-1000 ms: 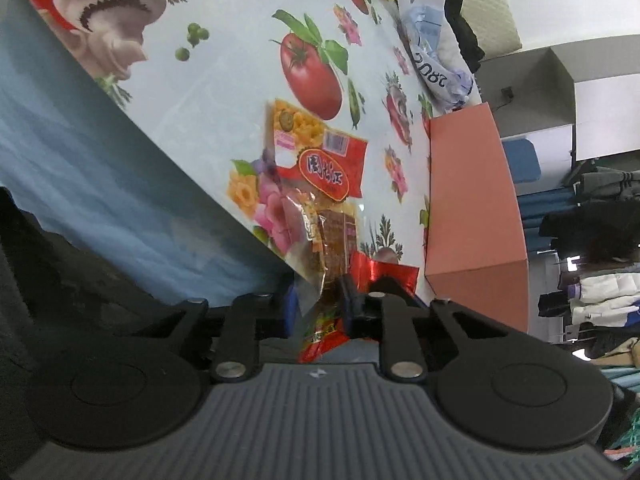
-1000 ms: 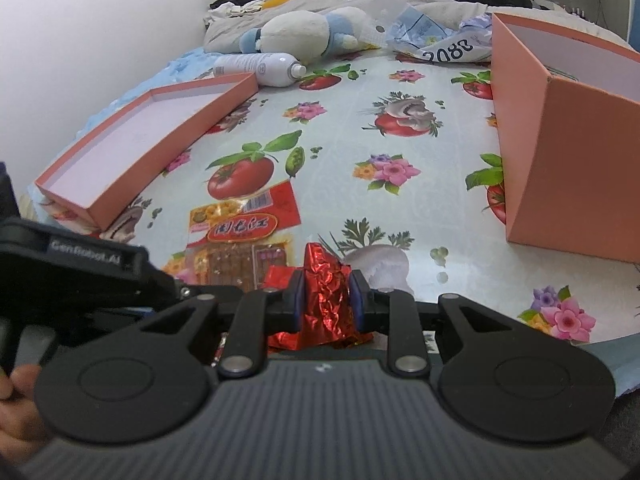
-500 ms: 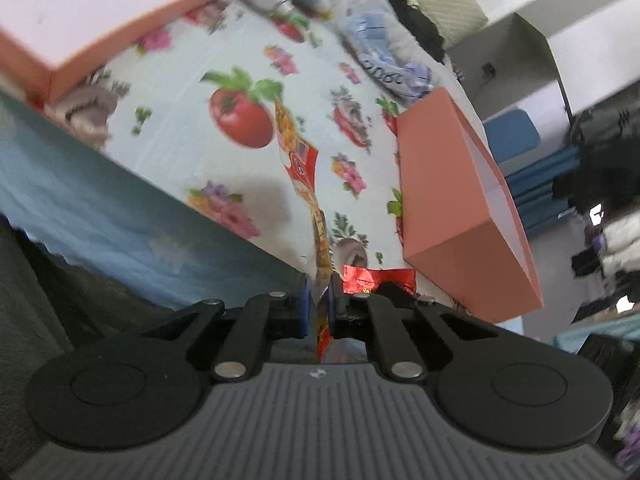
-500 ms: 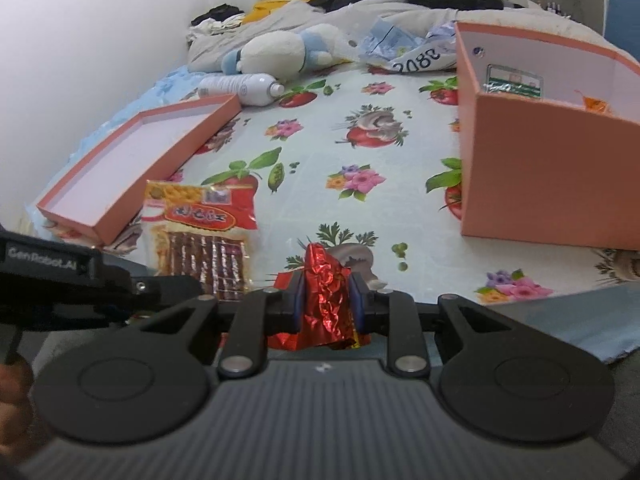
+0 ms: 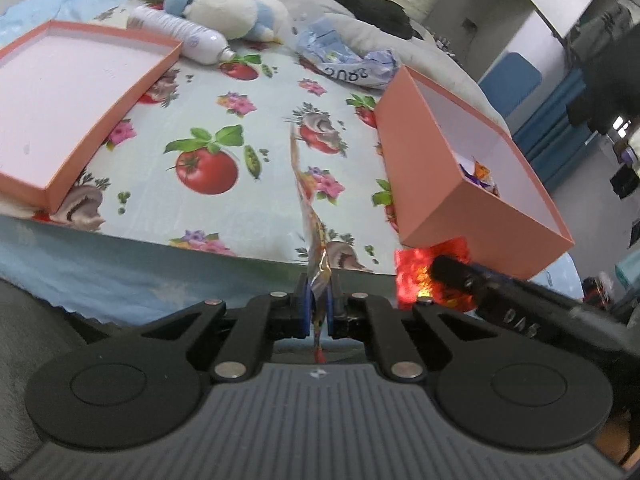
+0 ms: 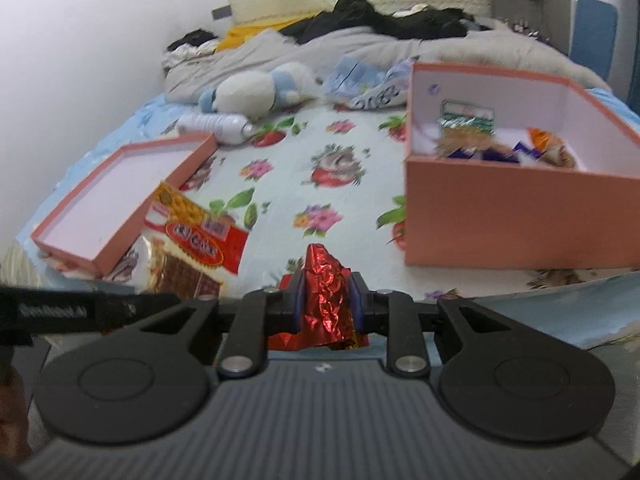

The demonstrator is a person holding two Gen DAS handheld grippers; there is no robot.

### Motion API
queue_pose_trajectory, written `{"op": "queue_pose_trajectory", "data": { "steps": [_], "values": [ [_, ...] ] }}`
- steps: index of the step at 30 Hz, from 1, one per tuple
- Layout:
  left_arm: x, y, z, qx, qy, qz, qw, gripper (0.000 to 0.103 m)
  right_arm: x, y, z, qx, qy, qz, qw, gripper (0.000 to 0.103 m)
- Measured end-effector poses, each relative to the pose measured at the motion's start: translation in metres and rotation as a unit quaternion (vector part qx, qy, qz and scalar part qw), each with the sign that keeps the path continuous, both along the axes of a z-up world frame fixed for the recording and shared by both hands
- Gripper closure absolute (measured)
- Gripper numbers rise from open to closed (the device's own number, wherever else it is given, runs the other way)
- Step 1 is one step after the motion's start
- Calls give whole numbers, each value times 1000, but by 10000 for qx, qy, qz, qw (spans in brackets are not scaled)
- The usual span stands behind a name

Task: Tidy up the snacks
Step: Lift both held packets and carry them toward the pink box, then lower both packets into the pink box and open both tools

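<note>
Snacks spread around one landmark, the deep salmon box [image 6: 520, 216] on the flowered cloth [image 6: 340, 184]. Largest first: bed with the tomato-and-flower cloth under everything. Deep salmon box open at the top, standing on the cloth, with several wrapped snacks [image 6: 496, 148] already lying inside against its far wall. Well apart from the box, across the cloth, shallow salmon lid [image 5: 76, 92], open side up and bare inside. Beyond that lid, farther from the box, white plush toy [image 5: 228, 12] and white bottle [image 5: 180, 36] lying on its side. Between lid and box, lifted clear of the cloth, flat red-and-yellow snack packet [image 6: 188, 248], seen edge-on from the left wrist [image 5: 310, 208]; left gripper [image 5: 318, 308] clamped tight on its lower edge. Just short of the box's near corner, crumpled red foil snack [image 6: 326, 292], also visible from the left wrist [image 5: 420, 276]; right gripper [image 6: 326, 304] pinching it, pads pressed against both sides, above the cloth's front edge.
</note>
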State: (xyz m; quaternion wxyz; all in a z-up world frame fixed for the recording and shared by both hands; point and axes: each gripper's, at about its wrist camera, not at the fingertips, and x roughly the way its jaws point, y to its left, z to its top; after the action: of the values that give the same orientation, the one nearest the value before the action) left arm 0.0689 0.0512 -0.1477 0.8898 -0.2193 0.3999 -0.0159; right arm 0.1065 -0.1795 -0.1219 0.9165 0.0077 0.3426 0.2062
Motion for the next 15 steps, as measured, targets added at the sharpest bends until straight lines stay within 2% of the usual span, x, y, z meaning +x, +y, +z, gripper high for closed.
{"op": "queue_pose_trajectory", "data": {
  "steps": [6,15],
  "values": [
    [5,-19,23,99,-105,-300,9994,95,-8,-18,28,-15,-280,-284,9992,77],
    [24,-65,60,304,-529,-987,9932,95,-15,-56,48,5,-488,-818,9955,77]
  ]
}}
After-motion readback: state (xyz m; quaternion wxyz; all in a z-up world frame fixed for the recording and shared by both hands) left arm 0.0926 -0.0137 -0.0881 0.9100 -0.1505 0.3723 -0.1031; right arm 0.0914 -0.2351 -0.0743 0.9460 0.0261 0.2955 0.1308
